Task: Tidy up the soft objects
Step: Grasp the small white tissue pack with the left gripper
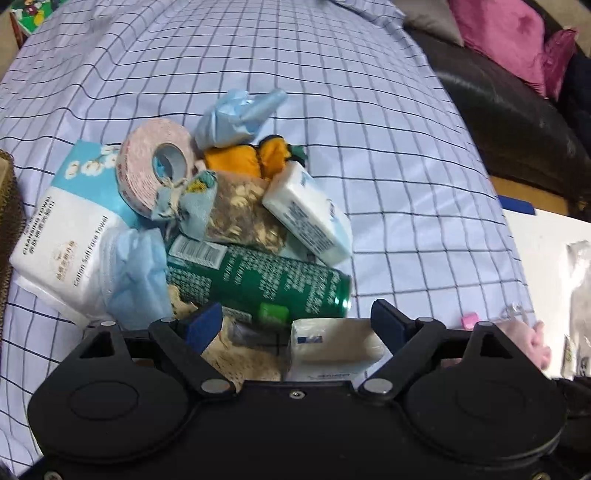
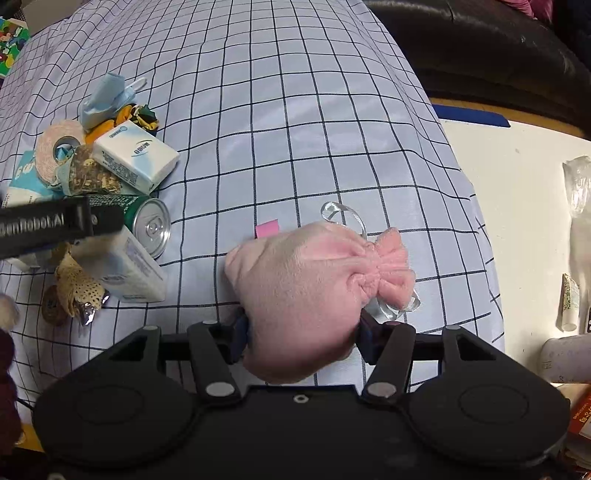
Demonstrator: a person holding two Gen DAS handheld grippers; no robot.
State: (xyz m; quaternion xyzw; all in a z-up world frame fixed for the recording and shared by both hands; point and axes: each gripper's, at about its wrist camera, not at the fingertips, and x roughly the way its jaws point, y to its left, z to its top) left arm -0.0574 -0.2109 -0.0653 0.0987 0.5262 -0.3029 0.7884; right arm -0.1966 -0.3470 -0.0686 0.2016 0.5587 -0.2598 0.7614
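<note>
Blue-padded fingers of the right gripper pinch the soft pink plush drawstring pouch from both sides, low over the checked pale-blue cloth. The left gripper has its fingers spread wide around a white tissue pack without touching it. Ahead lies the pile: a white cotton towel pack, a green drink can, a pink tape roll, then a crumpled blue face mask.

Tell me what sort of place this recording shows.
Probably a home living room: a checked cloth covers the work surface, a dark leather sofa with pink cushions stands behind, and household clutter is piled there.
</note>
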